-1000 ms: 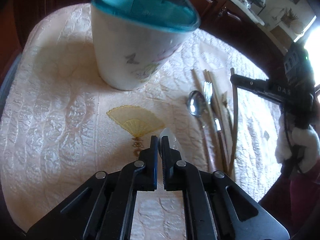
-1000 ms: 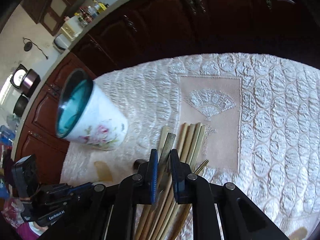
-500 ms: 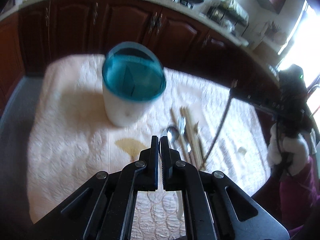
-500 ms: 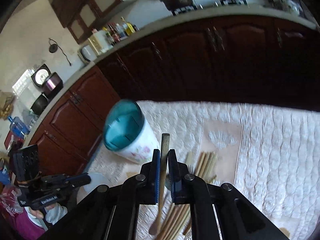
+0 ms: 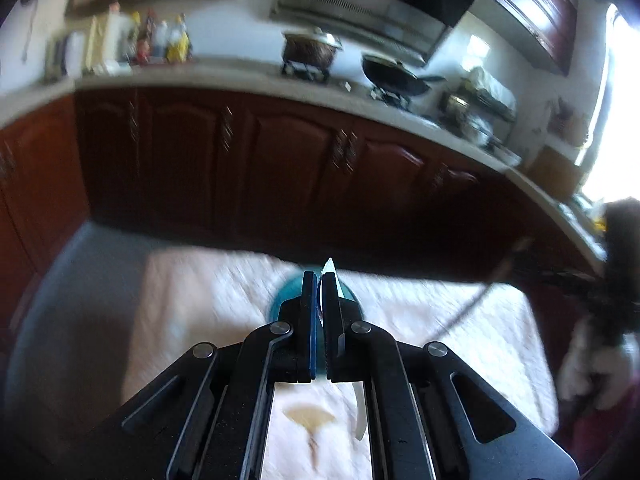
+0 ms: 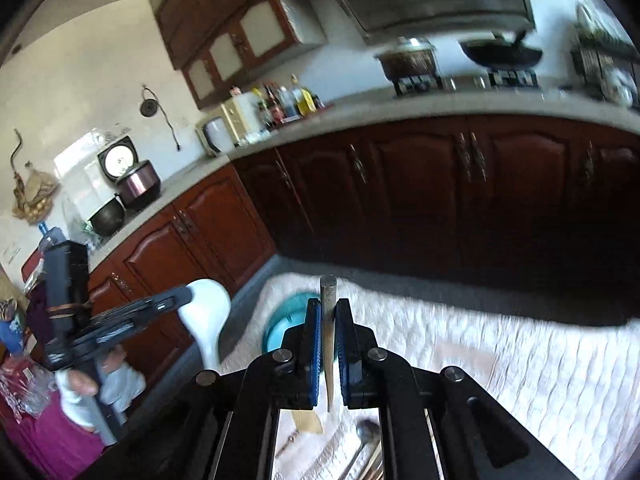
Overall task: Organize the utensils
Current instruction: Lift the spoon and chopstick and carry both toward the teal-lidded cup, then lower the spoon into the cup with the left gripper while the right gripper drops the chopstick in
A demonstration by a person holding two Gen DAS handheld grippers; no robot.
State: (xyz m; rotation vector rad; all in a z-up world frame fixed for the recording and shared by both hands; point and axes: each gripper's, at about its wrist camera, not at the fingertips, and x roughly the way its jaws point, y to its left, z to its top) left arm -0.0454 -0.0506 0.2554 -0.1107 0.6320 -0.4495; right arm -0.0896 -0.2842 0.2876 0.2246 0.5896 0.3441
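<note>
With the left tongs [image 5: 319,308] clenched on the white spoon [image 5: 360,412] and the right tongs [image 6: 329,344] grasping a wooden utensil [image 6: 328,320], steer both handles down into the blue-rimmed cup [image 6: 286,320] at twelve o'clock.

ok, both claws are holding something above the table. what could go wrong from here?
1. The right claw pinches the long utensil near its top end, with most of its length hanging below. It may swing or slip.
2. The left claw is shut on the white spoon, and there is only one cup. If both go in together, they could clash at its mouth or tip it.
</note>
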